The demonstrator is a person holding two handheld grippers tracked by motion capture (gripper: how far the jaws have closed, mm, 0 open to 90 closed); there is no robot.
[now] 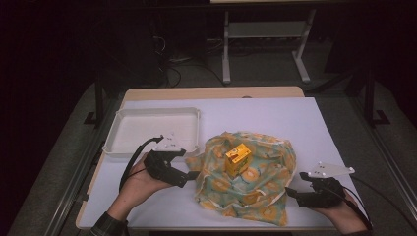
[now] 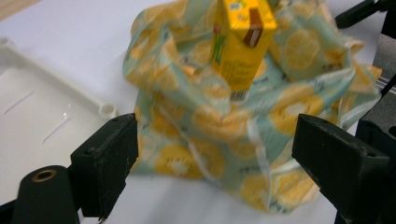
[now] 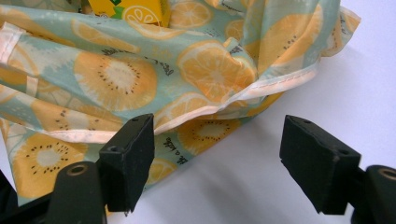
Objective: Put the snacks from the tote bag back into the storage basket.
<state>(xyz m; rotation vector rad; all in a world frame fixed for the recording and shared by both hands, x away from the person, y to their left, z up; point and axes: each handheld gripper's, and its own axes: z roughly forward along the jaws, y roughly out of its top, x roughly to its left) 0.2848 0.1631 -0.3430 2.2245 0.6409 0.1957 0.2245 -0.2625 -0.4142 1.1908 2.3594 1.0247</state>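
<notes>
White table (image 1: pixel 305 123), dim room

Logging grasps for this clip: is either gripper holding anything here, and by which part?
Nothing is held. The left gripper and right gripper both stand open at the edges of the fruit-print cloth.

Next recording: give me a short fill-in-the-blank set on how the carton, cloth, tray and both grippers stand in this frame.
1. The yellow carton stands upright on the fruit-print ____.
2. The white tray lies on the ____ gripper's side of the table.
3. The jaws of the left gripper and the right gripper are both ____.
4. The cloth is printed with slices of ____.

Missing words: cloth; left; open; fruit
</notes>
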